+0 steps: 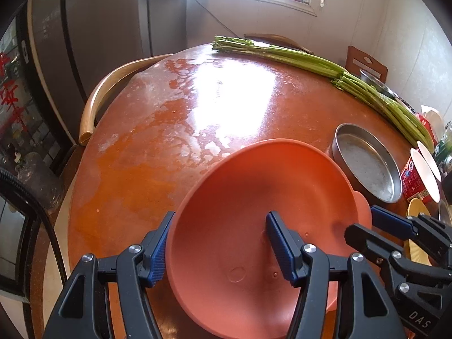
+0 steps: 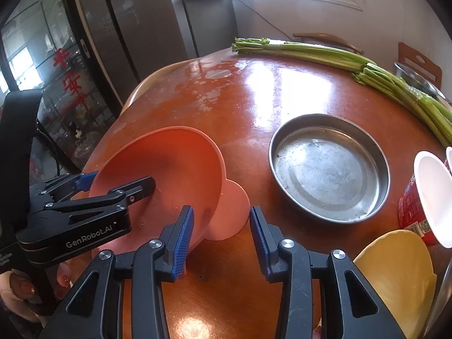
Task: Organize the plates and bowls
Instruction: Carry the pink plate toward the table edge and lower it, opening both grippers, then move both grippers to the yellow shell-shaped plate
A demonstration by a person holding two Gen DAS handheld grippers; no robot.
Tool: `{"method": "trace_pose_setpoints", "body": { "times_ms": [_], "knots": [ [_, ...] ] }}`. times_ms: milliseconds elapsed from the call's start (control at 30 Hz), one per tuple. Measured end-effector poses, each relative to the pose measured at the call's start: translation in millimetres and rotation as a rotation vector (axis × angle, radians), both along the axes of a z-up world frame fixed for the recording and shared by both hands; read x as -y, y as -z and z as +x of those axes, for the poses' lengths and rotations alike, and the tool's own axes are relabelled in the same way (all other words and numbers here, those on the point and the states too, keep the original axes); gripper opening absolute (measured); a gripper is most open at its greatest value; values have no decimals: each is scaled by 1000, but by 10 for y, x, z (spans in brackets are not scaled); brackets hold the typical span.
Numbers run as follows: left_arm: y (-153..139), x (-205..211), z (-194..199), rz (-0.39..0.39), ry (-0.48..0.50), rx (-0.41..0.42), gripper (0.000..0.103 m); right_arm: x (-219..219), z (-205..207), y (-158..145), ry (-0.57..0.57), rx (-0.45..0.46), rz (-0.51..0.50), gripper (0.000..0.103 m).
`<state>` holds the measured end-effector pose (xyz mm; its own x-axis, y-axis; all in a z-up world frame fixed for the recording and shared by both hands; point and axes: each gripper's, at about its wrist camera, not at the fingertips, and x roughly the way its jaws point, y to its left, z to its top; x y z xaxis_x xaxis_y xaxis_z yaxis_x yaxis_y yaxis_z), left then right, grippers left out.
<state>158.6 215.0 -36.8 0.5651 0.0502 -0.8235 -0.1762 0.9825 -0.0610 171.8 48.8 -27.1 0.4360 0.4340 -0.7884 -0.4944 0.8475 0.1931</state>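
Observation:
An orange plastic bowl point(image 1: 254, 197) with a pale round ear point(image 2: 230, 212) is held tilted over the brown round table point(image 1: 169, 141). My left gripper point(image 1: 220, 220) is shut on its near rim, one finger inside the bowl and the other outside; in the right wrist view the left gripper point(image 2: 123, 179) comes in from the left. My right gripper point(image 2: 221, 212) stands open just short of the bowl's ear, with nothing pressed between its pads; the left wrist view has the right gripper point(image 1: 363, 220) at the bowl's right side. A round metal pan point(image 2: 329, 169) sits empty to the right. A yellow plate point(image 2: 395, 276) lies at the near right.
Long green celery stalks point(image 2: 339, 56) lie along the table's far right edge. A red instant-noodle cup point(image 2: 432, 197) stands right of the pan, with a steel bowl point(image 2: 415, 79) behind the celery. A wooden chair back point(image 1: 113, 84) curves by the far left edge. A dark fridge stands beyond.

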Motion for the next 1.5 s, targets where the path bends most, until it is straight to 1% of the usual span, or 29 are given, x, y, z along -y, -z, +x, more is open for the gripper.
{"method": "trace_pose_setpoints", "body": {
  "times_ms": [67,133,200,267,333,400,500,633,733,767,867,967,1033,1067,1233,1500],
  "knots": [
    [-2,15,46,-18,7,4,64,24,-11,-25,19,23,-11,43],
    [0,51,72,-16,12,16,64,62,-20,-34,38,29,-20,44],
    [22,74,102,-26,22,6,64,87,-16,-23,36,34,-26,44],
    [38,98,119,-10,21,-4,64,107,12,8,42,13,-19,44],
    [45,137,122,23,27,-7,64,129,7,23,40,14,-5,44],
    [42,137,106,40,26,-4,64,152,0,37,40,11,8,44],
    [24,139,82,48,26,11,65,176,-21,35,40,17,27,44],
    [9,88,78,46,-8,15,66,222,-53,13,51,28,21,44],
    [-86,67,24,62,-14,39,68,340,-85,-86,79,75,38,46],
    [-127,61,3,59,-15,49,68,397,-90,-125,89,81,52,48],
    [-240,69,-59,63,-24,79,70,516,-120,-209,106,95,73,50],
    [-348,120,-108,59,-14,100,71,639,-191,-314,131,143,70,52],
    [-419,172,-143,64,-9,115,72,704,-221,-362,140,155,75,53],
    [-451,206,-160,70,-10,122,72,759,-246,-384,144,158,88,54],
    [-586,410,-245,75,29,151,73,937,-318,-481,170,190,82,55],
    [-785,809,-425,57,94,200,73,1289,-566,-659,200,231,115,57]
  ]
}}
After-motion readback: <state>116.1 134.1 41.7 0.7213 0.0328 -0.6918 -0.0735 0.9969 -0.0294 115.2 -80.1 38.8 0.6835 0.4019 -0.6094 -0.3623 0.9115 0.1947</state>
